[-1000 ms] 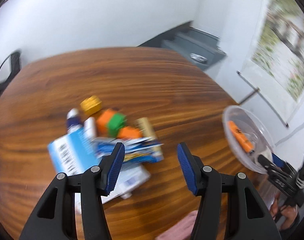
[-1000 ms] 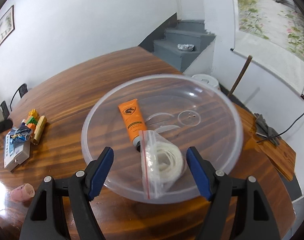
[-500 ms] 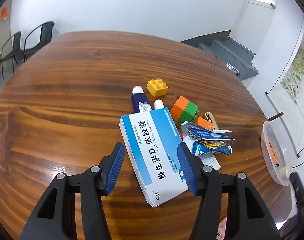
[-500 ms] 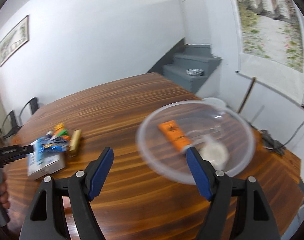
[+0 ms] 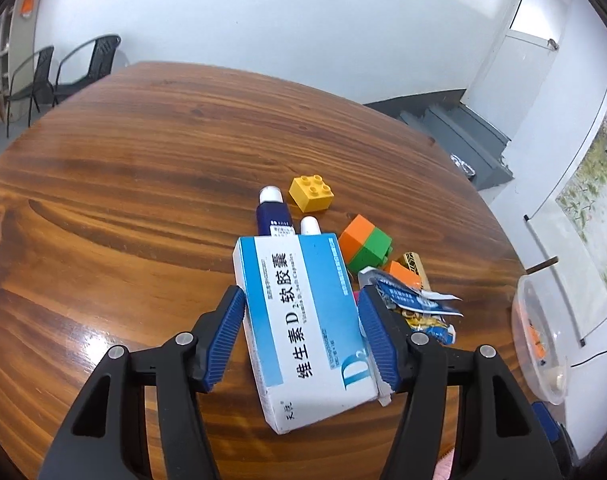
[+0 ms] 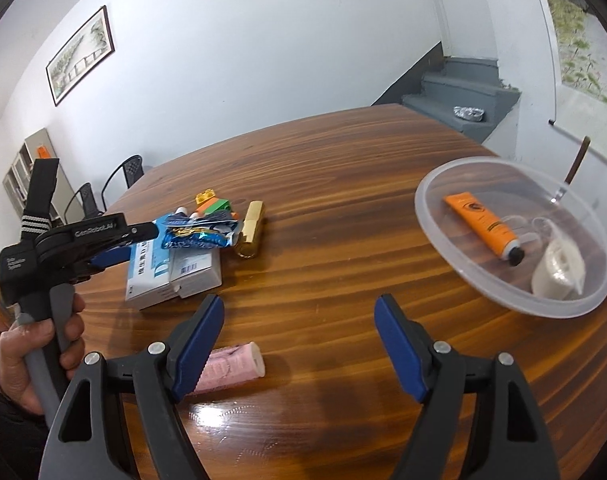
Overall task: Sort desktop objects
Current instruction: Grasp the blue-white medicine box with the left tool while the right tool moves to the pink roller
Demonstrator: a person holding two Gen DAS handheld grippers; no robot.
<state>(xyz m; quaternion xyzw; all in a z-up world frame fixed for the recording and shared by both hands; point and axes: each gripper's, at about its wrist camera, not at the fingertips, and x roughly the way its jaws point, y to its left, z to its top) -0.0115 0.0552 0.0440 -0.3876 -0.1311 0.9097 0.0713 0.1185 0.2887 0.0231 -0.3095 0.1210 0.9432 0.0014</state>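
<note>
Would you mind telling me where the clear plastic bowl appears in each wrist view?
Left wrist: clear plastic bowl at the far right edge, seen nearly edge-on.
Right wrist: clear plastic bowl at right of centre, holding the orange tube.
Shared landmark: the blue-and-white medicine box.

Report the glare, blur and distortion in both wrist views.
Left wrist view: sharp, no motion blur; a white glare patch on the table left of the left tongs; fisheye bends the table edge. Right wrist view: also sharp; glare on the wood near the right tongs, and the clear bowl looks stretched.
</note>
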